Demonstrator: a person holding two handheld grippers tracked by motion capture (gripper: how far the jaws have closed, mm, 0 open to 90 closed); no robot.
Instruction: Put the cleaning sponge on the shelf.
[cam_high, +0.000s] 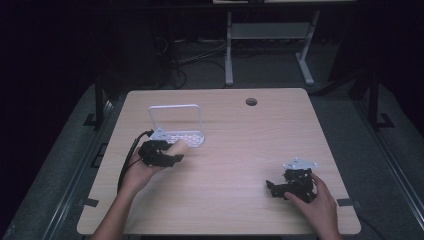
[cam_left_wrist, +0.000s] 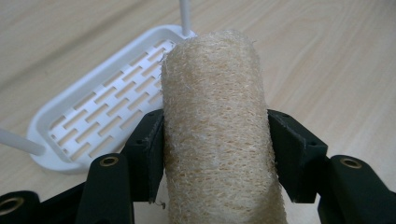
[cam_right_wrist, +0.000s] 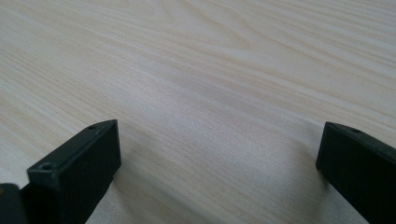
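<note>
Jaws of left gripper (cam_left_wrist: 212, 154) clamp loofah roll (cam_left_wrist: 215, 126) — long axis toward rack (cam_left_wrist: 70, 140).

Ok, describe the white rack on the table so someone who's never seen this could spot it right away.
On the pale wooden table, look to the far left part, just beyond the left gripper that is shut on a tan loofah roll. There sits the white slotted tray, a shallow oval dish with a tall wire hoop, the table's one white thing.
</note>
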